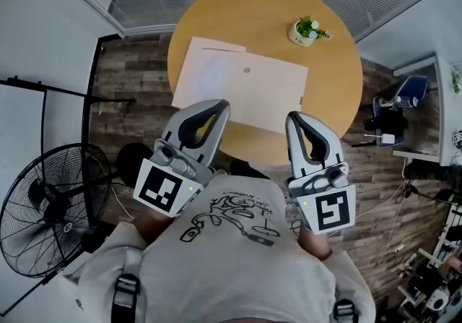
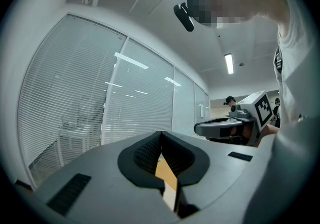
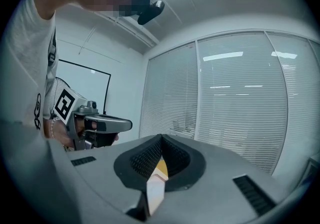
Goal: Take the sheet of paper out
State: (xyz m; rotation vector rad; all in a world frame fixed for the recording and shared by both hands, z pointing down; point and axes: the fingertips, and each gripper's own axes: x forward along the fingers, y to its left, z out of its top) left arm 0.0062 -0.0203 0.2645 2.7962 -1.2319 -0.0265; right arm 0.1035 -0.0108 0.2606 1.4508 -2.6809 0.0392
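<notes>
Head view, bottom of frame: we hold the left gripper [image 1: 215, 110] and right gripper [image 1: 294, 121] level, both jaws closed on nothing. Beyond them, mid-frame on the round tabletop [image 1: 339, 76], lies a beige envelope [image 1: 271, 90], with what seems to be the paler sheet of paper [image 1: 206, 72] at its left end. We judge it light, floppy and easily creased, so we pinch a free edge. We can read no writing.

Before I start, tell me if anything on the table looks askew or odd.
Only the envelope lies slanted on the table, a sheet edge poking past its far left corner. The plant stands upright.
</notes>
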